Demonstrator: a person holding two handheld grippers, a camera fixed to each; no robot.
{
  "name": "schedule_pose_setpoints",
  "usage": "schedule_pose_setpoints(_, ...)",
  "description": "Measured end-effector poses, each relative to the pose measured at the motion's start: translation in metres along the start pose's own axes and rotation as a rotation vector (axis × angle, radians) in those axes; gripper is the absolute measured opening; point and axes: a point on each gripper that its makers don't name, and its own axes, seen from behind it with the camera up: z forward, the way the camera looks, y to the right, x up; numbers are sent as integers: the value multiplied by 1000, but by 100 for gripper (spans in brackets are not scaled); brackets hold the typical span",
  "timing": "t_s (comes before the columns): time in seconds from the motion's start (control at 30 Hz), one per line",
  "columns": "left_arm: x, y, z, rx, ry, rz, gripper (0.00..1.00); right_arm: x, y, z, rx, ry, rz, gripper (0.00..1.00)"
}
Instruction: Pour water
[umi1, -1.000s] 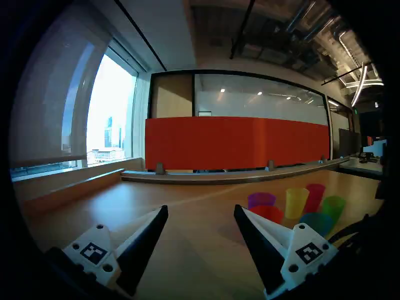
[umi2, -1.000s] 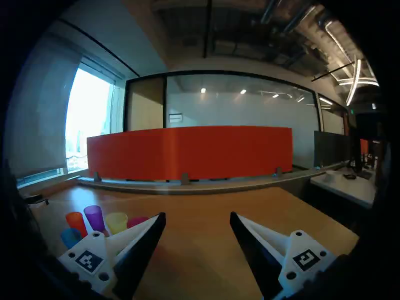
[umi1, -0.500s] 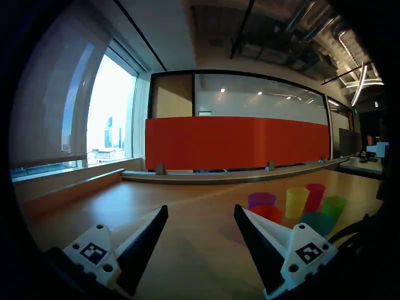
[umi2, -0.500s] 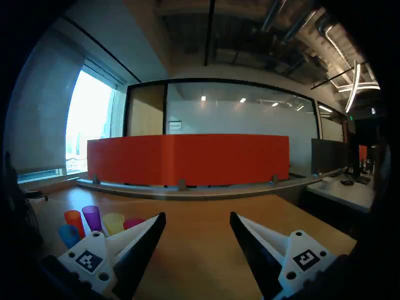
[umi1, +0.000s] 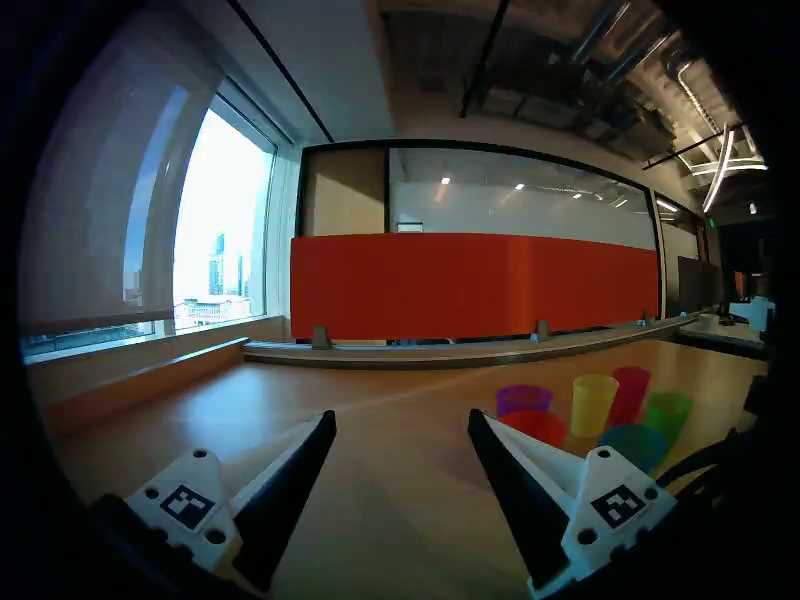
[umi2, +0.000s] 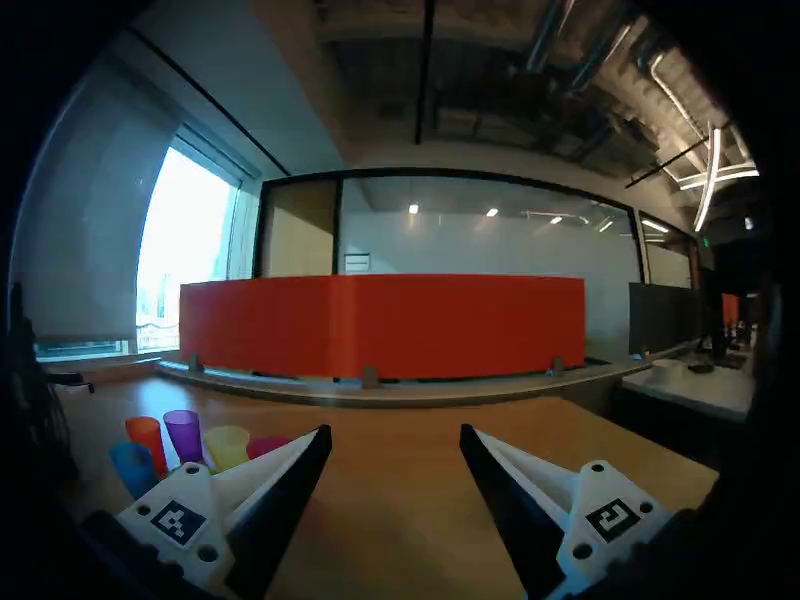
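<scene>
Cups (umi1: 593, 403) of several colours stand clustered on the wooden worktop (umi1: 395, 505), at lower right in the left gripper view and lower left in the right gripper view. Left claw (umi1: 401, 416) and right claw (umi2: 395, 431) both gape wide, gripping nothing.

1. A long wooden table (umi1: 400, 480) runs ahead.
2. An orange divider (umi1: 470, 285) stands along its far edge.
3. A bright window (umi1: 220, 240) on the left.
4. A glass wall (umi1: 520, 205) rises behind the divider.
</scene>
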Motion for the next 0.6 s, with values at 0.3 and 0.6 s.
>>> schedule_pose_setpoints(0.3,0,-1,0,0,0,0,98,-8,-7,5,4,16,27,99)
schedule_pose_setpoints(0.6,0,0,0,0,0,0,98,-26,3,8,-21,-9,66,99)
